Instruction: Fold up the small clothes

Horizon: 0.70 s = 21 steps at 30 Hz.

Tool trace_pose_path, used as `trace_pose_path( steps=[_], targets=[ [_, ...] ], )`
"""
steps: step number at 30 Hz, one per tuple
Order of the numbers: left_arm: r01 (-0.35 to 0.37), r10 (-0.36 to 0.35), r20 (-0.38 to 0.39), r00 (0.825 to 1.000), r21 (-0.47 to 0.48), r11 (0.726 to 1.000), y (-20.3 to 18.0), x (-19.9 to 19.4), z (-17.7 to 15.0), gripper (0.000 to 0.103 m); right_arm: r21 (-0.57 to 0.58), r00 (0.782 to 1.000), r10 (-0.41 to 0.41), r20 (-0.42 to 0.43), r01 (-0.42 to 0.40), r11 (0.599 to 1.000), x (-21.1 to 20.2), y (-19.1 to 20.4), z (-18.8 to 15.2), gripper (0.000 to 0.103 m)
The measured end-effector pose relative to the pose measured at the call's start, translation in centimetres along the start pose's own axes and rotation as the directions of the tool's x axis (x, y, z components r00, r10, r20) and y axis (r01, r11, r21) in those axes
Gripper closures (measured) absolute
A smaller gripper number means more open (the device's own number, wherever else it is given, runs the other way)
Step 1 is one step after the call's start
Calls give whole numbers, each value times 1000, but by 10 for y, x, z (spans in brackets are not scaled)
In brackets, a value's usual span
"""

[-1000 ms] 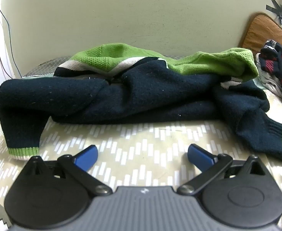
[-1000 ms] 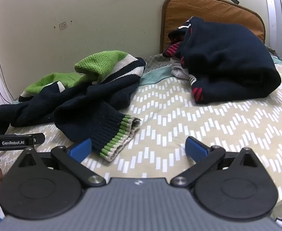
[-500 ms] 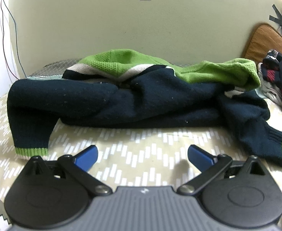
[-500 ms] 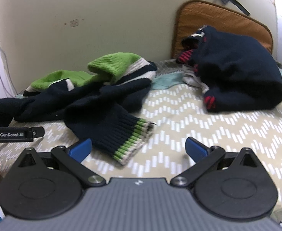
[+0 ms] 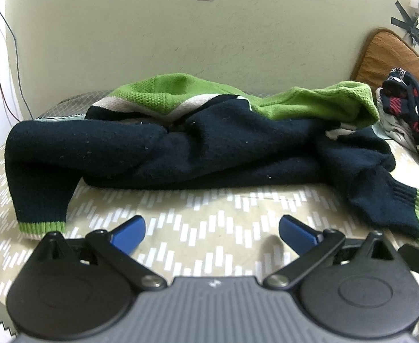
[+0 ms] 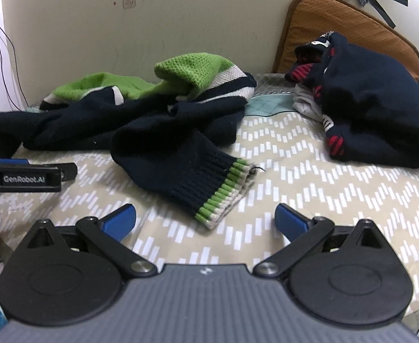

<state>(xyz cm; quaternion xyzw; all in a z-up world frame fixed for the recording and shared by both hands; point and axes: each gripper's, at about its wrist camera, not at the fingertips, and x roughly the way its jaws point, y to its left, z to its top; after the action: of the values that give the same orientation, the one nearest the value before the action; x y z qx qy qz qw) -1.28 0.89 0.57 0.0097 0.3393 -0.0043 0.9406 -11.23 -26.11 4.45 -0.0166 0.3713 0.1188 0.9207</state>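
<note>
From the left wrist, the left gripper (image 5: 211, 233) hung released, blue fingers (image 5: 128, 233) wide apart over bare bedspread (image 5: 209, 208), holding nothing. The navy-and-green sweater (image 5: 198, 143) lay rumpled across the far part of the surface, one cuff (image 5: 42, 227) near its left edge.

From the right wrist, the right gripper (image 6: 203, 218) was likewise spread and empty, the sweater's other cuff (image 6: 223, 194) lying just beyond its fingers. A dark pile of clothes (image 6: 375, 108) sat toward the far right corner against a brown cushion (image 6: 338, 14).
</note>
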Motion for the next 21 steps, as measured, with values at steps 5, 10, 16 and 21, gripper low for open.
trace_pose_path(
  steps=[5,10,16,21],
  targets=[
    [-17,17,11,1000,16,1000,-5,0,0,0,-12,1000,-8,-10,8,1000,1,1,0,0],
    [-35,34,33,999,33,999,-8,-4,-2,0,4,1000,10,-12,-10,1000,1,-2,1,0],
    [-48,47,44,998,42,998,-11,-5,-2,0,-1,1000,17,-10,-17,1000,2,-1,1,0],
    [-49,48,25,999,50,998,-12,-2,-1,0,-4,1000,19,-12,-19,1000,3,-1,2,0]
  ],
)
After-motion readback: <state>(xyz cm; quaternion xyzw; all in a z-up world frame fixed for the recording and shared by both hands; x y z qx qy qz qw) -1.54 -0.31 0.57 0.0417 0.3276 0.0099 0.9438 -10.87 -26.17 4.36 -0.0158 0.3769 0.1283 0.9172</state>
